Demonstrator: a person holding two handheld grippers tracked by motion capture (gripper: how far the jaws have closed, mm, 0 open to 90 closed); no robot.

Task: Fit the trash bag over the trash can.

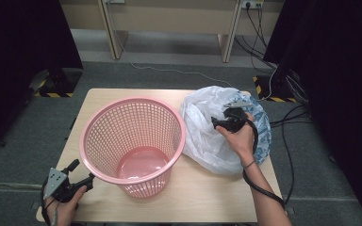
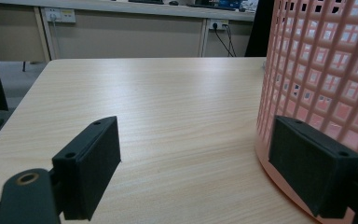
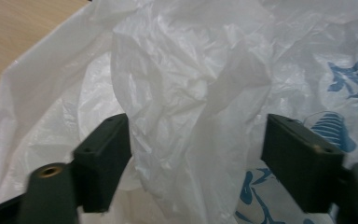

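A pale rectangular wooden table [image 1: 202,197] stands on grey carpet, with a long wooden desk [image 1: 169,19] behind it against the far wall. On the table, left of centre, a pink latticed plastic basket [image 1: 133,143] stands upright. Just right of it, touching its rim, lies a crumpled white plastic bag with blue print [image 1: 207,127], reaching to the table's right edge. The right gripper [image 1: 222,121] sits over the bag, a fold of the bag between its spread jaws. The left gripper [image 1: 82,173] rests at the table's near left corner, just beside the basket's base, one jaw against the basket wall. Black cables [image 1: 283,108] trail over the floor to the right of the table.
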